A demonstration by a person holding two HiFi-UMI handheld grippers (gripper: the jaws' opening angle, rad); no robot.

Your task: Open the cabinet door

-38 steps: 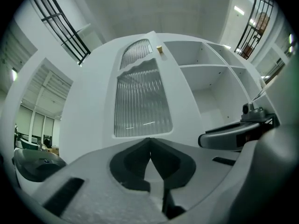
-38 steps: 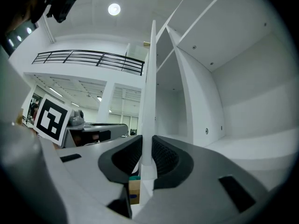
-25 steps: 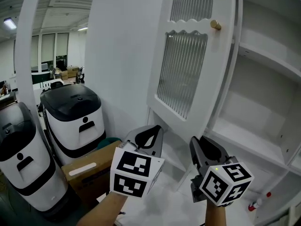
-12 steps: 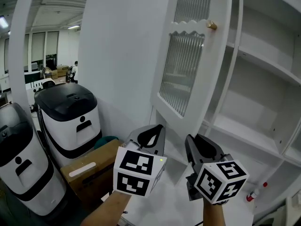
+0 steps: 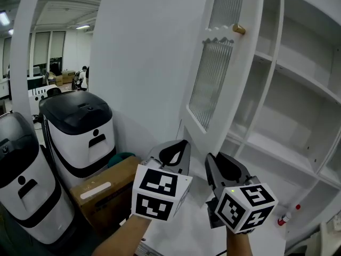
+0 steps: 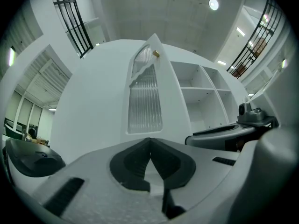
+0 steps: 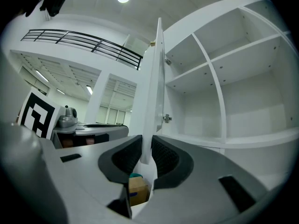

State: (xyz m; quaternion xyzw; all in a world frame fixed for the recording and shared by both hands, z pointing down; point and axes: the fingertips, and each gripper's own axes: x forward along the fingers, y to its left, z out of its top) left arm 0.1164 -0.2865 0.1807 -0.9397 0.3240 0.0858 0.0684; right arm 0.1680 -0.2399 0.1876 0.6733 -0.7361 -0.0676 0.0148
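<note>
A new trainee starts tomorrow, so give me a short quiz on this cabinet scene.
1. True or false: the door is closed.
2. Fill in: the left gripper has its jaws ____.
3. What does the right gripper clamp? A. a cup B. the door's edge C. nothing
Key: 1 false; 2 shut; 3 B.
</note>
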